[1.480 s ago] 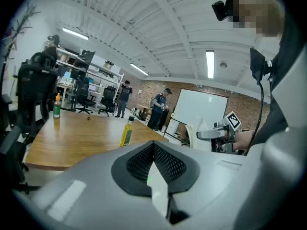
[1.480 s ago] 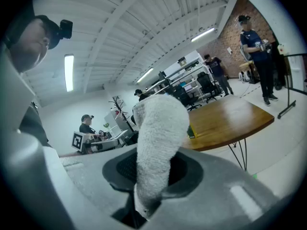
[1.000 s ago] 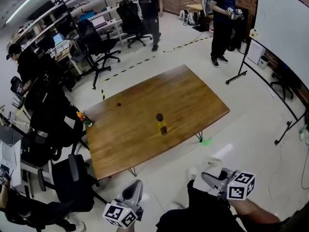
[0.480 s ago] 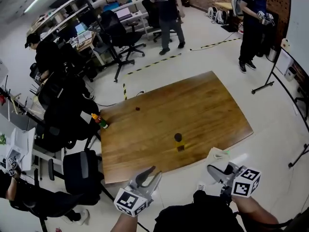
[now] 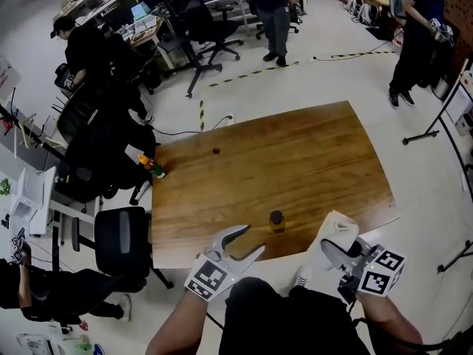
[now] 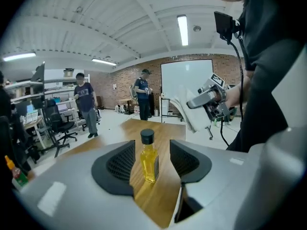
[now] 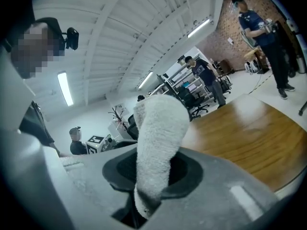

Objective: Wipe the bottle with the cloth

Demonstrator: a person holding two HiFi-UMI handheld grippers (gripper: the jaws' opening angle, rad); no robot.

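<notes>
A small bottle [image 5: 277, 222] of yellow liquid with a black cap stands upright near the front edge of the wooden table [image 5: 295, 161]. My left gripper [image 5: 252, 241] is at that edge, just left of the bottle and short of it. In the left gripper view the bottle [image 6: 149, 159] shows in the gap of the left gripper [image 6: 151, 150], beyond its pads and untouched; its jaws have just been opening. My right gripper [image 5: 332, 252] is shut on a white cloth [image 5: 337, 228] that stands up from the right gripper [image 7: 153, 172] as a thick roll [image 7: 159, 133].
An orange-capped bottle [image 5: 151, 166] sits at the table's left edge, a small dark object [image 5: 216, 151] farther back. A black office chair [image 5: 122, 241] stands at the left front corner. People stand beyond the table, and a whiteboard stand [image 5: 443, 109] is at the right.
Both grippers have come forward to the table's front edge, nearer the bottle. The left gripper's jaws went from shut to open. The right gripper still holds the cloth.
</notes>
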